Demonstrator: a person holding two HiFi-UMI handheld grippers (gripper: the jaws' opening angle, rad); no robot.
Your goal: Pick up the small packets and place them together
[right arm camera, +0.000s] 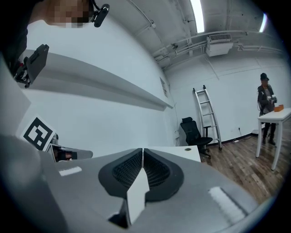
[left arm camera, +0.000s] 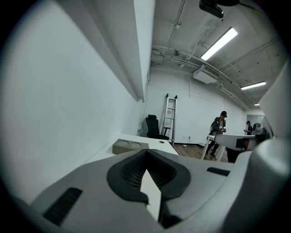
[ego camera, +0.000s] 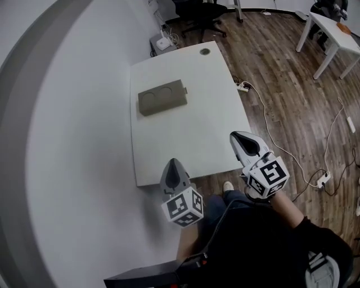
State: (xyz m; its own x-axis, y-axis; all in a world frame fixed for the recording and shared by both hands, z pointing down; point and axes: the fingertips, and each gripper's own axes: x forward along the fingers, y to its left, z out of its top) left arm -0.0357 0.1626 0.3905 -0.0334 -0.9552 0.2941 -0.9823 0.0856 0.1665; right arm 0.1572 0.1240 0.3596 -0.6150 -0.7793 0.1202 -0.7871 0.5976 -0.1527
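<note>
Both shut, ribbed black pads together, empty: left gripper [ego camera: 173, 163] and right gripper [ego camera: 237, 138], by the near edge of the smooth white rectangular worktop [ego camera: 188, 132]. Khaki block [ego camera: 162, 97] with two round recesses sits mid-worktop. Can't make out any packets.

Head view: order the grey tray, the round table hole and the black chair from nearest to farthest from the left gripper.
From the left gripper:
1. Grey tray, on the table.
2. Round hole, table's far edge.
3. Black chair, beyond the table.
</note>
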